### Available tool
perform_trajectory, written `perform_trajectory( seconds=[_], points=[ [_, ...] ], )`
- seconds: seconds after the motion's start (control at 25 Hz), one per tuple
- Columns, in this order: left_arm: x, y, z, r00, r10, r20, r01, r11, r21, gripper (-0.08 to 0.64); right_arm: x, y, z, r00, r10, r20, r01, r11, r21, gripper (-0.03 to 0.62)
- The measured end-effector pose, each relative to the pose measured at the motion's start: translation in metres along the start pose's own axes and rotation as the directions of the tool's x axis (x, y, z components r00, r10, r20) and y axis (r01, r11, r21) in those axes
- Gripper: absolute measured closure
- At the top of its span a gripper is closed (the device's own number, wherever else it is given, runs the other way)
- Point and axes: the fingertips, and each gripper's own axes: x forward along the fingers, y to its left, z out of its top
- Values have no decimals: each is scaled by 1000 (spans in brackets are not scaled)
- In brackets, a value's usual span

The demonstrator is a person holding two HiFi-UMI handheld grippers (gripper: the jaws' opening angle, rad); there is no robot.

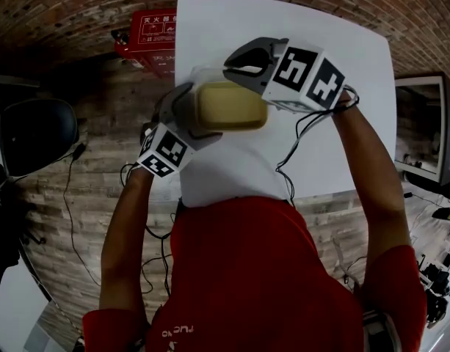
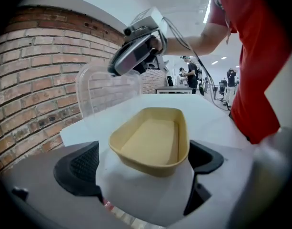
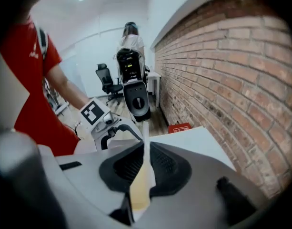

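Left gripper: jaws clamp the yellow tub, held above the desk near its left edge.
Right gripper: jaws pinch the clear lid (edge-on, outline faint).

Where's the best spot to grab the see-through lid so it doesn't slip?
Probably its thin top edge, coming down from above. The lid stands upright next to the yellow tub, so that top edge is free and slim enough to slide between two jaws. The right gripper is pinched shut on a thin edge just like that.
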Motion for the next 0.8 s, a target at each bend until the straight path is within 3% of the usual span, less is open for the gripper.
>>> perform_trajectory(
  seconds=[0.12,0.36,0.6,0.64,0.72,0.8],
  points=[
    [-3,0,0,1000,10,-1,-10,1000,-6,-3,8,-30,-10,993,113,22,-115,982,153,538],
    [-13,4,4,999,44,17,-43,998,-35,-3,31,-73,-24,987,157,-34,-146,963,226,537],
    [-28,7,9,996,78,35,-75,994,-74,-2,59,-97,-42,992,112,-56,-102,984,145,535],
    [-30,8,10,996,79,43,-75,993,-86,-2,63,-100,-45,994,90,-62,-82,989,120,524],
    [-37,8,17,994,81,72,-72,990,-120,-2,67,-106,-50,997,39,-70,-35,997,68,439],
    [-44,11,29,989,90,120,-71,985,-160,-2,65,-110,-51,998,-17,-52,19,999,26,413]
  ],
)
